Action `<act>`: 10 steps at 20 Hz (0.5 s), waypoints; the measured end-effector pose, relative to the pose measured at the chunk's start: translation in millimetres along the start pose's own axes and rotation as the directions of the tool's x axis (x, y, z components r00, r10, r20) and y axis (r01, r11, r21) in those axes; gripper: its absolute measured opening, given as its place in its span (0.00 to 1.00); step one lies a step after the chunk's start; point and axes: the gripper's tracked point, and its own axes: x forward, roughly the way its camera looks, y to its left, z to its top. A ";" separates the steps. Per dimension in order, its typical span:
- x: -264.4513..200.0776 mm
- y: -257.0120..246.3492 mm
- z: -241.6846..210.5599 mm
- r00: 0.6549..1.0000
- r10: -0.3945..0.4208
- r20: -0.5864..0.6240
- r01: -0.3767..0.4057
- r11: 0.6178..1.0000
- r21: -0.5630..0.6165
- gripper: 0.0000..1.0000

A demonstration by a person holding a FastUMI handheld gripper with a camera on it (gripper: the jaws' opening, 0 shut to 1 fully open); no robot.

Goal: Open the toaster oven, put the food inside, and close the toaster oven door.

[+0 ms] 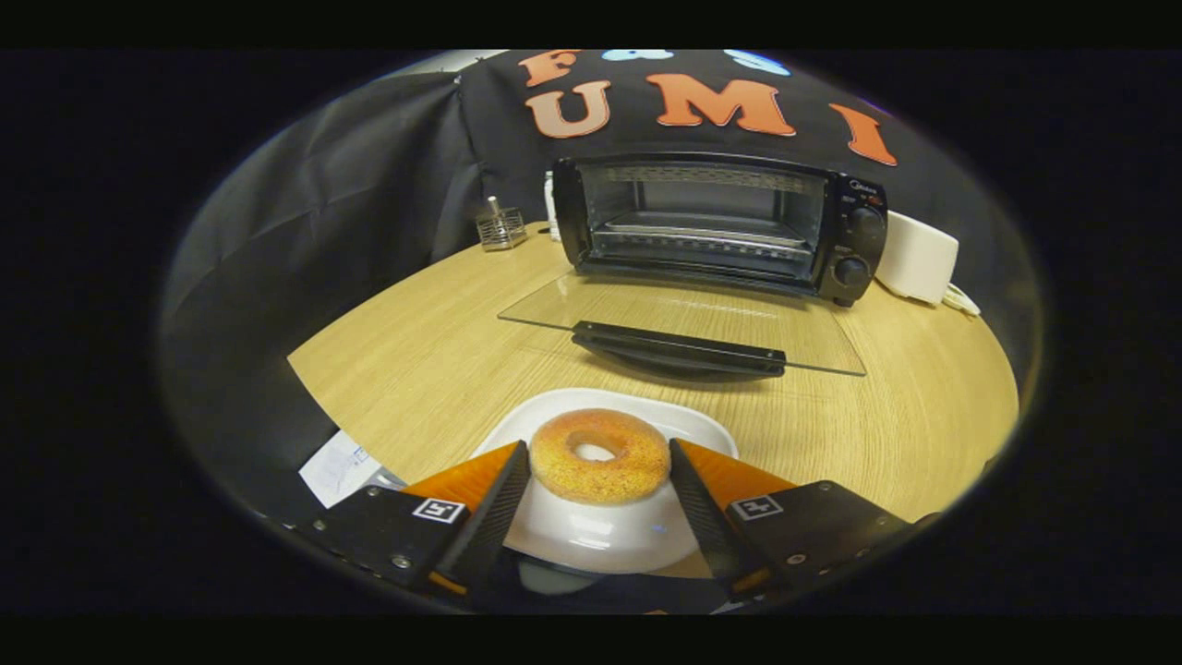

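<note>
At far left, a sheet of paper (pixel 337 466) is seen lying off the tabletop (pixel 434 351) edge, irrelevant to the task. Further back a small wire holder (pixel 501 226) is parked beside the toaster oven (pixel 720 226), well clear of the working path. The tool (pixel 600 480) is held low over the near edge of the tabletop, its two fingers spread on either side of the doughnut (pixel 600 466); the left finger (pixel 489 517) is just beside the food, the right finger (pixel 702 517) likewise, and whether either pad actually presses on it cannot be told, so the grip is judged as straddling, not yet confirmed clamped. The doughnut is rested on a white plate (pixel 600 540), placed nearest the tool so the pick is short and straight. Beyond it the glass door (pixel 683 319) is seen folded flat down with its black handle (pixel 679 351) forward, so the opening step is judged done and the cavity with its rack (pixel 702 235) is left exposed on a direct line ahead. The control knobs (pixel 863 245) are set on the right side of the oven, out of the insertion route. A white appliance (pixel 919 259) is placed at far right behind the oven, unused.
</note>
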 end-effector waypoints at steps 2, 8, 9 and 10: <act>-1.6 6.2 6.8 1.000 0.024 0.017 -0.024 0.999 0.043 0.80; -10.7 7.4 66.1 0.983 0.070 0.171 -0.109 0.968 0.227 0.67; -9.6 4.3 79.1 0.974 0.069 0.218 -0.128 0.954 0.270 0.67; -6.8 -1.8 90.3 0.966 0.051 0.255 -0.133 0.940 0.313 0.67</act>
